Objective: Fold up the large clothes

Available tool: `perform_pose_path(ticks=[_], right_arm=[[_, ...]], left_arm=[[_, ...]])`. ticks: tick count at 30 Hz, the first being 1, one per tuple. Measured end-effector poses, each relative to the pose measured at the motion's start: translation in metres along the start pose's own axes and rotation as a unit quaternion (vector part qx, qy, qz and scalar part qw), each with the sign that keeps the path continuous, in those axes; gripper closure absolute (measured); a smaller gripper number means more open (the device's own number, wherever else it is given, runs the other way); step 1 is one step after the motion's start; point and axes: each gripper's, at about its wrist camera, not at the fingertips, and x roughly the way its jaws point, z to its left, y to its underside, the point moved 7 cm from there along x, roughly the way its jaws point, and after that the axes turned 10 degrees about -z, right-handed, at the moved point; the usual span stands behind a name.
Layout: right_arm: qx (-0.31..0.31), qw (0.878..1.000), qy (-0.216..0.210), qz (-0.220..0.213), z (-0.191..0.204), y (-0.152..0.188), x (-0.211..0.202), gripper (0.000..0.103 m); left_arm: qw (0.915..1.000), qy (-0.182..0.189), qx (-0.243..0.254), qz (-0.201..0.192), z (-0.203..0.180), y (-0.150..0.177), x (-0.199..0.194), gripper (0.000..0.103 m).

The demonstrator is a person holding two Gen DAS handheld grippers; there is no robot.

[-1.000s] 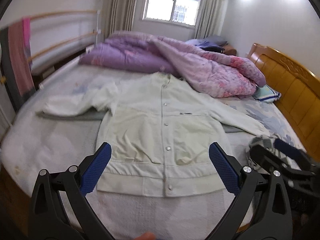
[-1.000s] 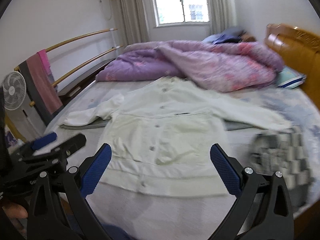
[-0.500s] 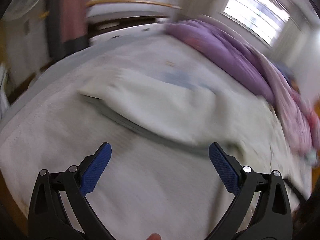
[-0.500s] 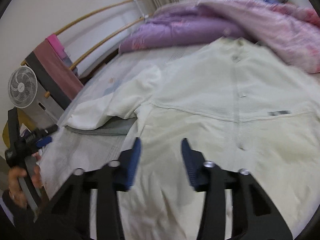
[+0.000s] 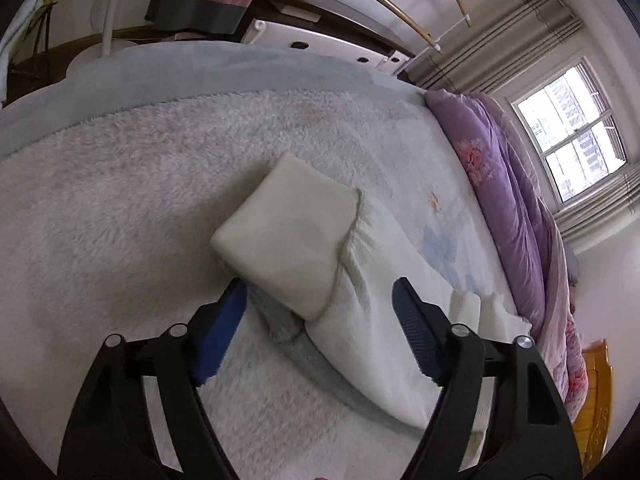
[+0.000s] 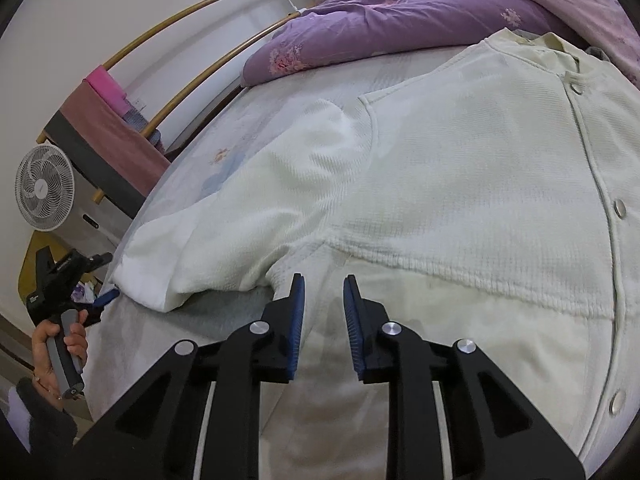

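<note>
The cream jacket point(image 6: 460, 184) lies buttoned and flat on the bed point(image 5: 120, 208), so the sleeves go first. The left gripper point(image 5: 316, 332) hovers wide around the cuff point(image 5: 288, 236). The right gripper point(image 6: 323, 320), narrowed but gripping nothing, sits by the armpit, probably to pin the crease.

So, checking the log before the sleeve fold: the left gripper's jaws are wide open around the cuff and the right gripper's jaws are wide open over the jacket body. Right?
Not quite. The right gripper has its jaws nearly closed, with only a narrow gap, near the armpit of the cream jacket, as the right wrist view shows. The left gripper is wide open at the sleeve cuff.
</note>
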Motion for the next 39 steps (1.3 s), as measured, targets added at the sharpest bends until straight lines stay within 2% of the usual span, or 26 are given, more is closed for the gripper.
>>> perform_pose_path(ticks=[1,2,4,6,12,16,17,19,21,24,26,28,30,32,35,39], right_arm=[[0.005,1.0,-0.001,0.004,-0.002,0.0,0.003,0.083],[0.008,1.0,-0.001,0.004,-0.003,0.0,0.004,0.083],[0.007,1.0,-0.006,0.007,-0.004,0.001,0.007,0.083],[0.011,1.0,-0.011,0.009,-0.005,0.002,0.009,0.083],[0.024,0.999,-0.029,0.014,0.002,0.001,0.021,0.083],[0.035,0.999,-0.032,0.021,0.008,-0.003,0.03,0.083],[0.042,0.998,-0.031,0.026,0.008,-0.004,0.034,0.083],[0.059,0.997,-0.028,0.032,0.005,-0.005,0.038,0.083],[0.066,0.997,-0.028,0.033,0.003,-0.005,0.04,0.083],[0.072,0.996,-0.028,0.038,-0.002,-0.002,0.042,0.083],[0.072,0.996,-0.032,0.036,-0.004,-0.001,0.042,0.086],[0.08,0.995,-0.041,0.034,-0.006,0.0,0.041,0.086],[0.085,0.995,-0.047,0.034,-0.007,0.001,0.041,0.086],[0.084,0.995,-0.047,0.033,-0.008,0.001,0.04,0.086],[0.091,0.994,-0.048,0.031,-0.008,0.0,0.037,0.086],[0.112,0.993,-0.039,0.002,-0.019,-0.006,0.022,0.083]], left_arm=[[1.0,-0.001,-0.005,0.0,0.002,-0.003,0.003,0.035],[1.0,-0.003,-0.009,-0.002,0.004,-0.006,0.006,0.045],[0.9999,-0.009,-0.003,-0.011,0.003,-0.008,0.008,0.054],[0.999,-0.019,0.022,-0.034,0.0,-0.016,0.003,0.082],[0.9946,-0.036,0.047,-0.085,-0.001,-0.041,-0.019,0.091],[0.9937,-0.024,0.058,-0.093,-0.014,-0.045,-0.024,0.092],[0.9943,-0.017,0.059,-0.087,-0.018,-0.044,-0.02,0.091],[0.995,-0.041,0.055,-0.072,-0.015,-0.039,-0.009,0.087],[0.9964,-0.047,0.032,-0.063,-0.007,-0.033,0.0,0.07],[0.9988,-0.038,-0.002,-0.031,0.002,-0.021,0.013,0.069],[0.9987,-0.041,0.003,-0.031,0.002,-0.017,0.018,0.069],[0.9976,-0.051,0.02,-0.044,-0.003,-0.017,0.018,0.069],[0.9957,-0.057,0.038,-0.062,-0.012,-0.02,0.014,0.09],[0.9931,-0.064,0.062,-0.076,-0.023,-0.024,0.009,0.094],[0.9882,-0.066,0.085,-0.109,-0.04,-0.033,-0.008,0.095],[0.9804,-0.062,0.088,-0.165,-0.056,-0.06,-0.048,0.095]])
